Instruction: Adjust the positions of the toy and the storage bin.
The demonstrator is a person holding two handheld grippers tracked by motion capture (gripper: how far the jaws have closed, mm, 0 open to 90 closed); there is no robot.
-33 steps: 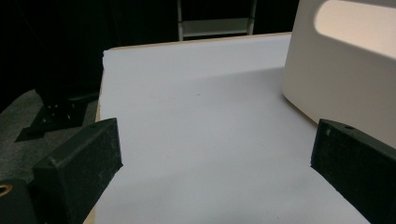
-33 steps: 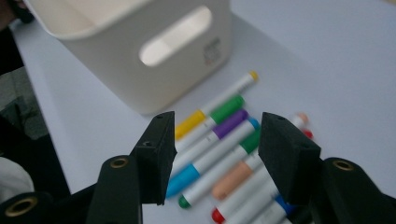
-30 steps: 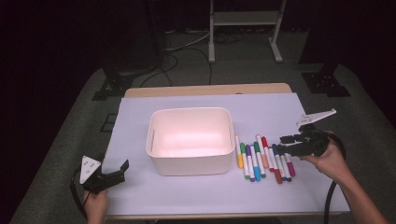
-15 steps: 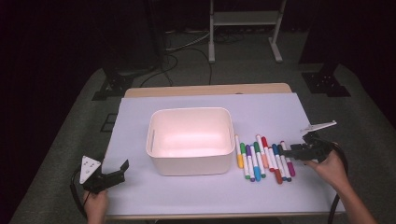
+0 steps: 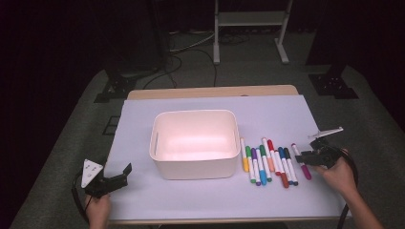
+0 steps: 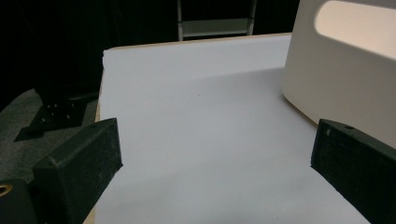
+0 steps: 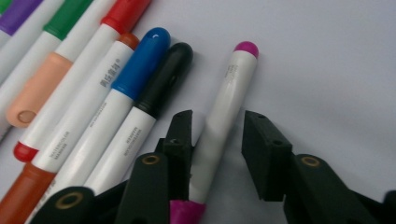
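Note:
A row of several coloured markers (image 5: 267, 162) lies on the white sheet to the right of a white bin (image 5: 195, 113). The magenta-capped marker (image 5: 306, 171) lies apart at the row's right end. My right gripper (image 5: 305, 157) is low over it. In the right gripper view its jaws have just been closing and straddle the magenta marker (image 7: 236, 70). The left pad sits against the barrel and a gap remains at the right pad, so my right gripper (image 7: 217, 117) is open. My left gripper (image 5: 125, 172) rests open at the front left, nothing between its jaws (image 6: 215, 140).
The bin's wall (image 6: 345, 60) stands close to the right of my left gripper. Blue (image 7: 140, 60) and black (image 7: 166, 74) markers lie just left of the magenta one. A metal stand (image 5: 248, 28) and dark floor lie beyond the table's far edge.
My right gripper has come down to the table at the right end of the marker row, and its jaws have narrowed around the magenta marker. The left gripper has stayed put.

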